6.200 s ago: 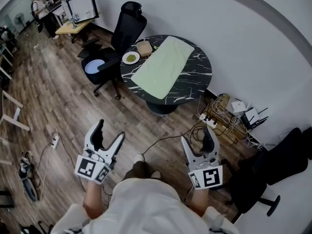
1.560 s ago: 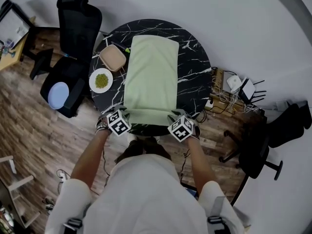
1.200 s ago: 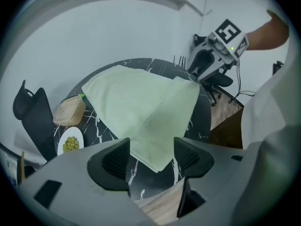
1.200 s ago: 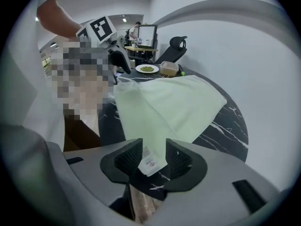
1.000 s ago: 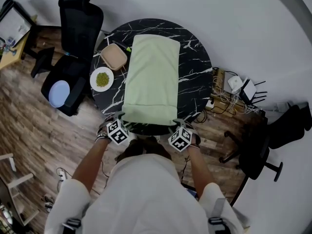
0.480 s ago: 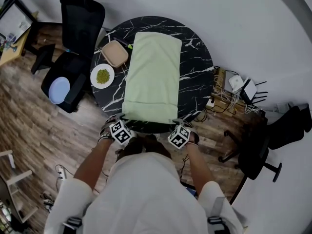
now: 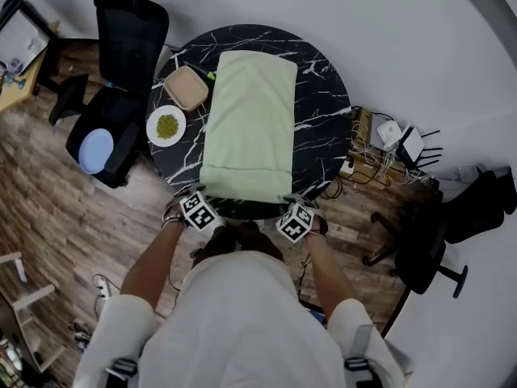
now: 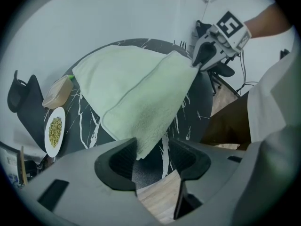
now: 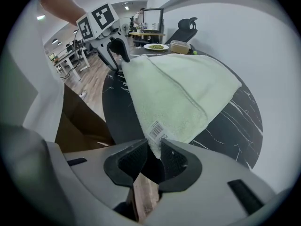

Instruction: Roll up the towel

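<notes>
A light green towel (image 7: 249, 124) lies flat and lengthwise on the round black marble table (image 7: 323, 128). Both grippers point down at its near edge. My left gripper (image 7: 198, 210) has the near left corner of the towel (image 8: 141, 98) between its closing jaws (image 8: 153, 157); the cloth lies against one pad and a gap remains at the other. My right gripper (image 7: 296, 219) is closing its jaws (image 9: 152, 160) on the near right corner of the towel (image 9: 178, 93), by the barcode label (image 9: 156, 130), and the pads pinch it.
A plate of green food (image 7: 166, 126) and a tan lidded container (image 7: 187, 88) sit on the table left of the towel. A black office chair (image 7: 121, 47) stands at the left. Cables and a power strip (image 7: 392, 148) lie on the floor at the right.
The person has walked up to the table. Over the last second both grippers moved in to the towel's near corners.
</notes>
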Available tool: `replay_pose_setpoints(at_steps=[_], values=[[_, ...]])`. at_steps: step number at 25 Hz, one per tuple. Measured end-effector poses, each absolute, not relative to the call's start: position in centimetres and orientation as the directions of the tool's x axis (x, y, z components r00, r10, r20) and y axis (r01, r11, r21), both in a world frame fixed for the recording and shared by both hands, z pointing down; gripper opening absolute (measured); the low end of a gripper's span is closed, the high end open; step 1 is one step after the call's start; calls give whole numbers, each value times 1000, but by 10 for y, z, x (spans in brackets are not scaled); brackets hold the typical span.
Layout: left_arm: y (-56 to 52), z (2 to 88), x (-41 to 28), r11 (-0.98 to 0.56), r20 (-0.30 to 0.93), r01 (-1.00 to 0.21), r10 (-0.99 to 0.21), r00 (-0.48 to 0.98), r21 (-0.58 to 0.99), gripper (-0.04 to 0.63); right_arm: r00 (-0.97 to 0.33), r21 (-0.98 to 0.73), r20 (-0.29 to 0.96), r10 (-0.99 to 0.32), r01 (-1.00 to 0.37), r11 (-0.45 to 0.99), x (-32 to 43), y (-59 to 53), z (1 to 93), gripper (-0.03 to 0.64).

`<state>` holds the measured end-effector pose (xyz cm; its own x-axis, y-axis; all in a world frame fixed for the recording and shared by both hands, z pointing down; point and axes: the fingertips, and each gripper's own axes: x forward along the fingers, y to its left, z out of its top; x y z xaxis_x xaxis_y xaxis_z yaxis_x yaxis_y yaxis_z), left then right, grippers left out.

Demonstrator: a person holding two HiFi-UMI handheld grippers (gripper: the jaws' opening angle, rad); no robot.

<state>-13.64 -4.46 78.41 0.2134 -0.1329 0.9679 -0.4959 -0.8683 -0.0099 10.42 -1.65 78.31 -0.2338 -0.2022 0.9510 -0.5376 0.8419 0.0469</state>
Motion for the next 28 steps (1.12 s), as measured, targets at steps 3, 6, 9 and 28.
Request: replay_pose_setpoints(at_steps=[3,6,9,28], values=[[-52,782,-143,-860,964,-503,-196,180,-81,36,-225,59,951,-212,-541,839,104,-17,785,49],[-48,784,-143,-867,964,-491,-194,180,-83,15,-207,70,954,-217,-548,834,107,-15,786,12],[-45,783,-145,-873,966,-482,-183,182,-75,14,-206,67,956,-208,-538,840,106,-14,784,9],[81,741,-135,-921,940,-317,123,317,227,14,-294,-171,956,-22,-614,771,114,105,730,8]])
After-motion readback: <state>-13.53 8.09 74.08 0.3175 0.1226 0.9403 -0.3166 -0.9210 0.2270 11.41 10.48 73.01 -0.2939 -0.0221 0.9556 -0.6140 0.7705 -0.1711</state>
